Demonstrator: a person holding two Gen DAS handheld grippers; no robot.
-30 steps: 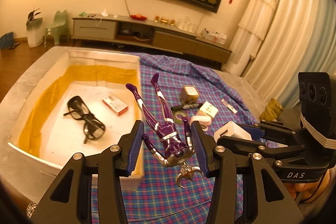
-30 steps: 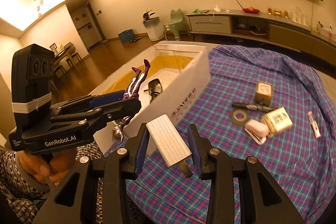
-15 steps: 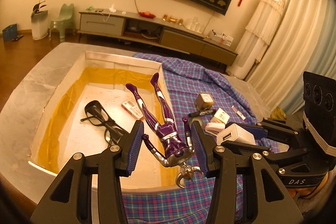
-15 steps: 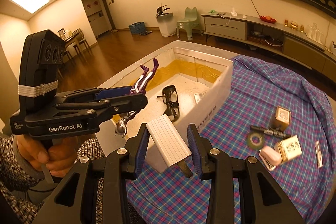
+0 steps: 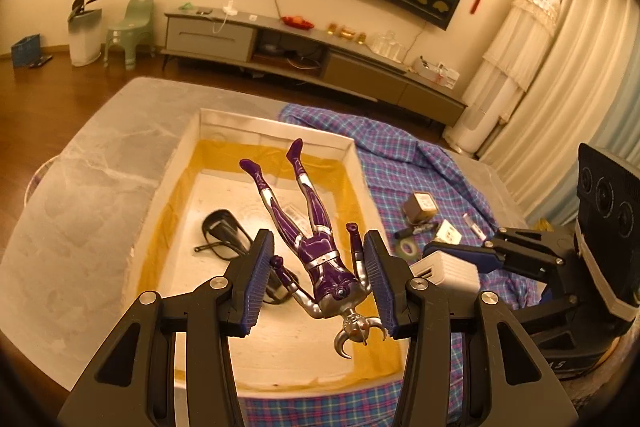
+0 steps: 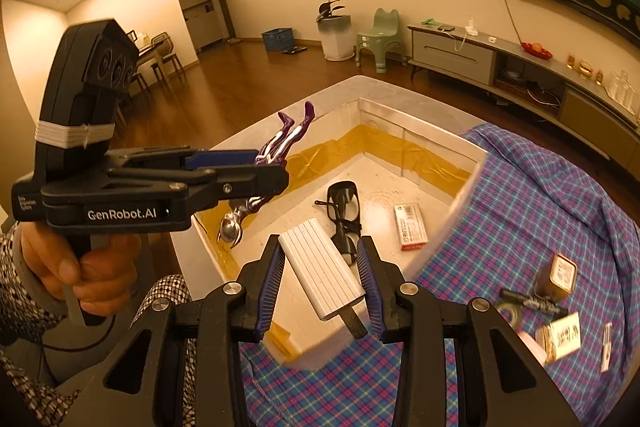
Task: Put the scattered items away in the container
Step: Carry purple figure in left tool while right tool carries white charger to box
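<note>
My left gripper [image 5: 318, 283] is shut on a purple and silver toy figure [image 5: 316, 247], held head-down above the white box [image 5: 276, 125] with yellow lining. It also shows in the right wrist view [image 6: 276, 147]. My right gripper [image 6: 322, 287] is shut on a white power adapter [image 6: 320, 271], over the box's near corner; the adapter also shows in the left wrist view [image 5: 448, 271]. Black glasses [image 6: 344, 211] and a small red and white packet [image 6: 410, 227] lie in the box.
On the plaid cloth [image 6: 540, 203] to the right lie a small brown box [image 6: 560, 273], a black marker [image 6: 532, 301], a tape roll [image 6: 508, 313], a white carton [image 6: 560, 339] and a small tube [image 6: 607, 347]. The box stands on a grey table [image 5: 88, 187].
Both grippers have moved left and forward with their loads, from beside the box to over its inside. The figure now hangs above the glasses.
</note>
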